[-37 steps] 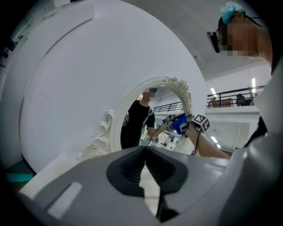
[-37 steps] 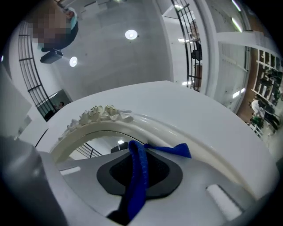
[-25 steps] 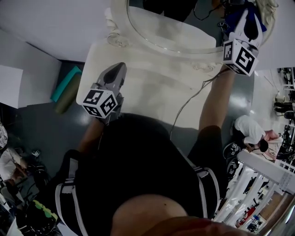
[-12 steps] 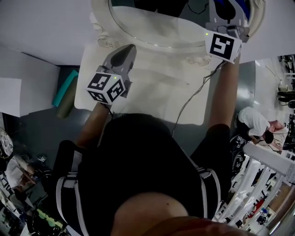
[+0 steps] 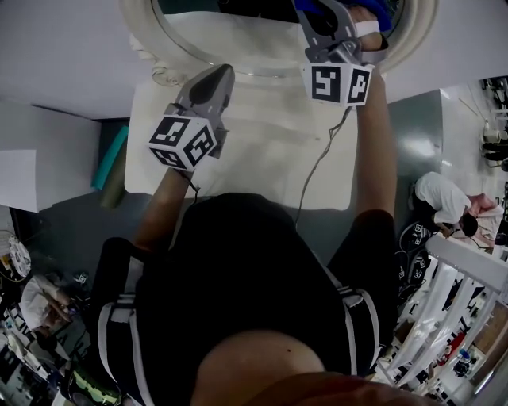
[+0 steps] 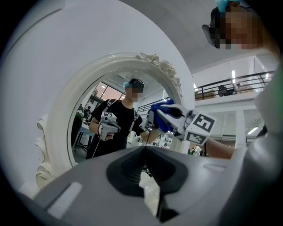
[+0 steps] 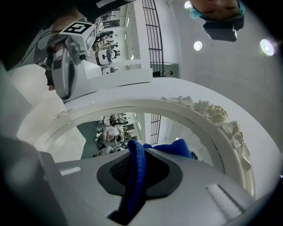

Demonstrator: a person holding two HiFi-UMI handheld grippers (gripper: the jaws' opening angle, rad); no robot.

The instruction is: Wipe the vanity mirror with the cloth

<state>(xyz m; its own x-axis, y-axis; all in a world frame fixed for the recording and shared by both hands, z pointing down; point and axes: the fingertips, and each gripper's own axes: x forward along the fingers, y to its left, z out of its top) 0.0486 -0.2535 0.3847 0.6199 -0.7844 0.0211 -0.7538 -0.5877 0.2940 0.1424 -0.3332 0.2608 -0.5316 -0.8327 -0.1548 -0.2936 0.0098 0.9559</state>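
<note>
Head view, steeply down: the white-framed round vanity mirror [image 5: 159,44] stands at 12 o'clock, at the far edge of the white vanity table top [image 5: 262,158]. The right gripper [image 5: 321,16] reaches up to the mirror at 1 o'clock, its marker cube turned toward the camera. A thin dark cable [image 5: 317,170] trails from it toward 6 o'clock across the table top. The left gripper [image 5: 221,75] is held at 11 o'clock above the table top, just short of the mirror's lower rim and well apart from the right one.

Right gripper view: the jaws are clamped together on a blue fabric cloth [image 7: 135,176]. The cloth runs as a folded strip between them from 6 o'clock up to the tips. There it bunches toward 2 o'clock against the lower part of the glass. Whether the cloth presses on the glass cannot be told. The carved frame curves round from 9 o'clock over 12 to 4 o'clock.

Left gripper view: the jaws meet with nothing between them, pointed at the mirror. Its glass fills 9 to 12 o'clock and reflects the person in a black top. The cloth-bearing gripper crosses in front at 2 o'clock.
</note>
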